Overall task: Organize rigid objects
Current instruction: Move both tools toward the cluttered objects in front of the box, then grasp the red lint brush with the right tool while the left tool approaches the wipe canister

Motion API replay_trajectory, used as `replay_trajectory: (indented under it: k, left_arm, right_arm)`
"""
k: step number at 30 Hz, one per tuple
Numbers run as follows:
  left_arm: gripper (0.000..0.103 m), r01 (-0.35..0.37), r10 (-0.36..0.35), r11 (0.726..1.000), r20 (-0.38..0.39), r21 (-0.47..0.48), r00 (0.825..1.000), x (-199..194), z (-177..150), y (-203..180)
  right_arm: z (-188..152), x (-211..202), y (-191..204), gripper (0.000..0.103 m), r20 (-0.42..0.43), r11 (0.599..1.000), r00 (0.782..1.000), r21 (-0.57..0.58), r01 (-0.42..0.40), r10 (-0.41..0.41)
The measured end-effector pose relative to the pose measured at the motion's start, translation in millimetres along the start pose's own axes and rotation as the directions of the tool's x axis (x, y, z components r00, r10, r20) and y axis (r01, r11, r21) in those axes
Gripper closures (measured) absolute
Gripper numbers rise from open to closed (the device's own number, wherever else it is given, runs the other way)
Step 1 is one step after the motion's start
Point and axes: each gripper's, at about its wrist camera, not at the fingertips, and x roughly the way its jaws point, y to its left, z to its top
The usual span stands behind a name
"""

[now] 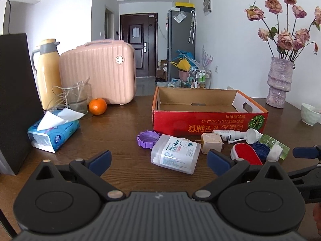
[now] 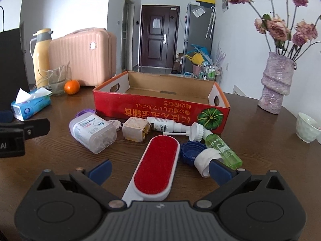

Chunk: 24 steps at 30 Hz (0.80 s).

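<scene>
Lint brush (image 2: pixel 157 165) lies btwn spread right tongs (image 2: pixel 159 170).

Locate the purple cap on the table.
The purple cap lies on the table just left of the clear cotton swab box, in front of the red cardboard box's left corner.

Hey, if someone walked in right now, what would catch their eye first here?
Probably the red box, open and empty mid-table, with a clutter of small items at its front: a red lint brush, a cotton swab tub and a green bottle. Both grippers, left and right, hang open before them.
</scene>
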Motion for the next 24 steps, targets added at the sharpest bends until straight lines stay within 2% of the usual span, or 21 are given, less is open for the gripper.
replay_trajectory:
  k: [4,6,8,13,16,18,20,21,24]
  left_arm:
    - [0.000,0.033,-0.034,0.999,-0.038,-0.030,0.999,19,-5,7]
    - [0.000,0.041,-0.044,0.998,-0.059,-0.049,0.997,26,-8,12]
    - [0.000,0.044,-0.049,0.997,-0.071,-0.061,0.996,31,-9,14]
    - [0.000,0.043,-0.046,0.998,-0.058,-0.044,0.997,30,-12,12]
    - [0.000,0.046,-0.048,0.998,-0.053,-0.043,0.997,29,-12,11]
    - [0.000,0.041,-0.044,0.998,-0.055,-0.049,0.998,29,-12,12]
    - [0.000,0.036,-0.039,0.998,-0.059,-0.056,0.997,30,-12,14]
    - [0.000,0.033,-0.037,0.998,-0.059,-0.058,0.998,30,-13,14]
    - [0.000,0.029,-0.032,0.998,-0.055,-0.060,0.998,30,-13,15]
  right_arm:
    - [-3,21,1,0.001,-0.043,1.000,0.999,0.021,-0.008,0.009]
    - [-6,31,1,0.007,-0.065,1.000,0.998,0.022,-0.003,0.005]
    - [-9,38,1,0.008,-0.080,1.000,0.997,0.024,0.014,-0.012]
    - [-11,48,2,0.011,-0.087,0.999,0.996,0.035,0.035,-0.032]
    - [-12,55,5,0.020,-0.109,0.999,0.993,0.032,0.036,-0.032]
    - [-12,60,7,0.030,-0.126,0.998,0.991,0.037,0.053,-0.048]
    - [-12,61,6,0.035,-0.120,0.997,0.992,0.064,0.039,-0.031]
    - [-12,60,6,0.043,-0.117,0.997,0.993,0.069,0.015,-0.007]
    - [-13,58,4,0.048,-0.106,0.996,0.994,0.083,-0.017,0.025]
